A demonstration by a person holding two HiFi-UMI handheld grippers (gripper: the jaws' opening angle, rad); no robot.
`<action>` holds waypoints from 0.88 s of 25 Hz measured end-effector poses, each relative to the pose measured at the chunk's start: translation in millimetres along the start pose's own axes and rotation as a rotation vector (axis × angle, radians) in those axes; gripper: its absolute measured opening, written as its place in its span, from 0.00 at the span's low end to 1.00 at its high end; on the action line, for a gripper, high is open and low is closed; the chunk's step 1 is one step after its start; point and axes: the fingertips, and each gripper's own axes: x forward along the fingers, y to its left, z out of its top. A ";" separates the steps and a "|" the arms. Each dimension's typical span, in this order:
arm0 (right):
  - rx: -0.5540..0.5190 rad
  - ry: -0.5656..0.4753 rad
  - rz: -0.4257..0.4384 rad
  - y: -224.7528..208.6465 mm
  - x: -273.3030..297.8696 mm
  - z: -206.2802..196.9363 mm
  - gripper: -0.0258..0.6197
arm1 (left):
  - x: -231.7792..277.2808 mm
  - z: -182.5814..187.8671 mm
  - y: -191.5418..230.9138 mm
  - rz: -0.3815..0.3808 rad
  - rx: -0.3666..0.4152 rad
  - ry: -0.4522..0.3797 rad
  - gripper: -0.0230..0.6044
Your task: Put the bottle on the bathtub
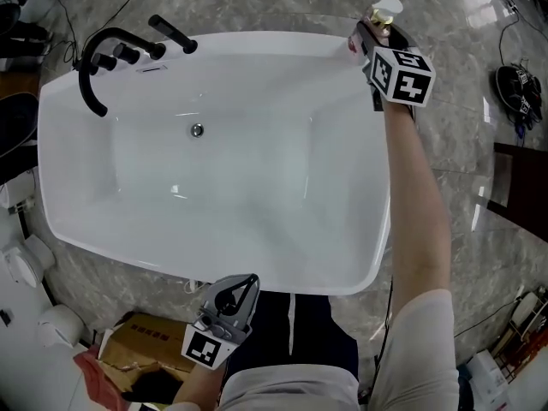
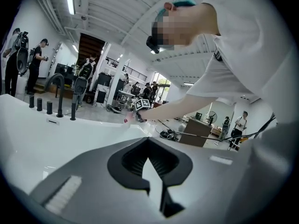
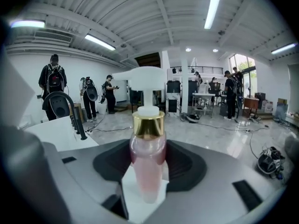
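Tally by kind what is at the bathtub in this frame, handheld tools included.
White bathtub: 1
Black faucet set: 1
Drain: 1
Pink pump bottle: 1
Tools: 2, the left tool and the right tool
Total: 6

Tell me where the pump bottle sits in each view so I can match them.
Head view: bottle, top right, at a corner of the bathtub.
Left gripper view: tiny pink speck, centre-left, at the far rim.
Right gripper view: dead centre, between the jaws.
Shared landmark: the black faucet.
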 end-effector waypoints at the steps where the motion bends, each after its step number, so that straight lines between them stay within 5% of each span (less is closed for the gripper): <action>1: -0.001 -0.006 0.002 -0.2 -0.2 0.6 0.37 | 0.7 -1.6 -0.2 0.000 -0.004 0.002 0.05; 19: -0.047 0.040 -0.010 4.1 0.5 -1.7 0.38 | 6.5 2.9 -1.6 0.014 -0.023 -0.029 0.05; 22: -0.117 0.029 -0.015 6.4 -8.8 1.5 0.54 | 8.9 5.3 -4.2 0.019 -0.020 -0.044 0.05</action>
